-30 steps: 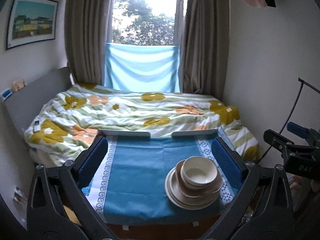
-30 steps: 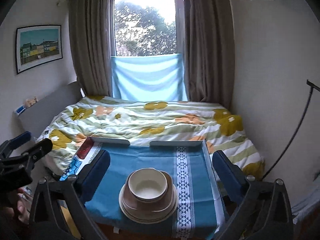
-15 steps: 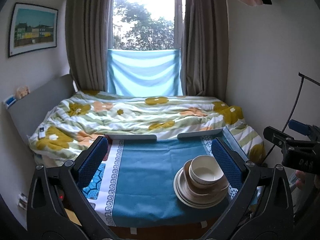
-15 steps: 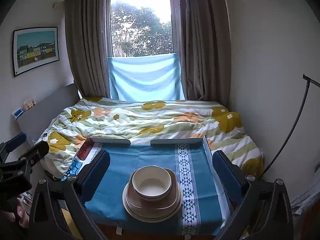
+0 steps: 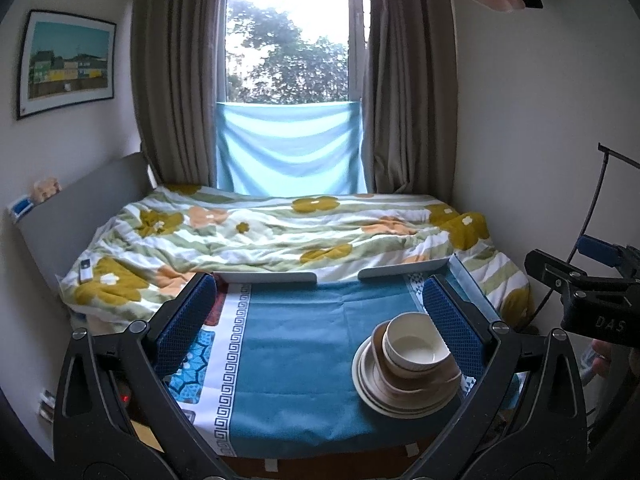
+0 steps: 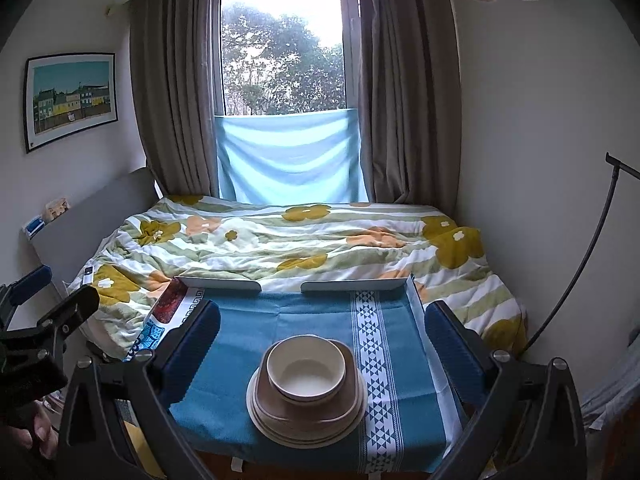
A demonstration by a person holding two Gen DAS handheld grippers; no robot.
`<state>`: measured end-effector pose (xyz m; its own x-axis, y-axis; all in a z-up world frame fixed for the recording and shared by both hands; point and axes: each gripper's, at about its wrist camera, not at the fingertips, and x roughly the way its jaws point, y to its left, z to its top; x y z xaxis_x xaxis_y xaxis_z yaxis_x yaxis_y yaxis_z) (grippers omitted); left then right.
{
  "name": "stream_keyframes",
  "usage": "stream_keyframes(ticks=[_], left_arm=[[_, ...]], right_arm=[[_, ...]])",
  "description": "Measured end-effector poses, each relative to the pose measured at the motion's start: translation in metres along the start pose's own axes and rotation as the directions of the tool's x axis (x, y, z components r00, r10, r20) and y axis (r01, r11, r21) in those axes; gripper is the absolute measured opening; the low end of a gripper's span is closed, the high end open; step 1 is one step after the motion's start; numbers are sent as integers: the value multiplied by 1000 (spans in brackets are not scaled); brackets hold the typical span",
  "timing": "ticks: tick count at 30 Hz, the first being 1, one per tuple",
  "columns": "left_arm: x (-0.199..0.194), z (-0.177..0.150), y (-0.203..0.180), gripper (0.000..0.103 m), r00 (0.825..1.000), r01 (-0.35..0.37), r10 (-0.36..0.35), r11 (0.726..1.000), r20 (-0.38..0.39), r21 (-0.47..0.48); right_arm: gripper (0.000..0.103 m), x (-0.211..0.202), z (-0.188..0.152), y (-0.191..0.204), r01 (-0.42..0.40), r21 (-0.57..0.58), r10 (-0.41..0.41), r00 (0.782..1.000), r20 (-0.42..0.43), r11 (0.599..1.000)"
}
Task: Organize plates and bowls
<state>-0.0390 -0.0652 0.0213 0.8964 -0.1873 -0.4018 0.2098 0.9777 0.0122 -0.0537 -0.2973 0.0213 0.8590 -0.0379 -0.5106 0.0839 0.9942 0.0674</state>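
Two views, left wrist first: the left gripper (image 5: pixel 320 316) has its jaws wide apart, holding nothing. Against a second ago the stack of plates (image 5: pixel 404 390) sits further right in view, right of the teal cloth's (image 5: pixel 292 364) centre, just beside the right blue pad (image 5: pixel 450 322). Cream bowl (image 5: pixel 414 350) on top, mouth up — round, no long axis.

Right wrist: the right gripper (image 6: pixel 322 340) is spread too, empty, with the stack (image 6: pixel 306 404) centred between the fingers on the cloth (image 6: pixel 236 356), slightly lower in view than before. Bowl (image 6: pixel 306 368) upright — brown dish (image 6: pixel 348 392) under it.
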Motion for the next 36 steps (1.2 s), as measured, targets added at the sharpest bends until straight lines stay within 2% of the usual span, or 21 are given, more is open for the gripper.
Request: stream_keyframes(ticks=[36], left_arm=[[-4,2,2,103,1000,-25,25,1000,7,1]], right_arm=[[102,4,6,2,-7,0,7,1000,6,1000]])
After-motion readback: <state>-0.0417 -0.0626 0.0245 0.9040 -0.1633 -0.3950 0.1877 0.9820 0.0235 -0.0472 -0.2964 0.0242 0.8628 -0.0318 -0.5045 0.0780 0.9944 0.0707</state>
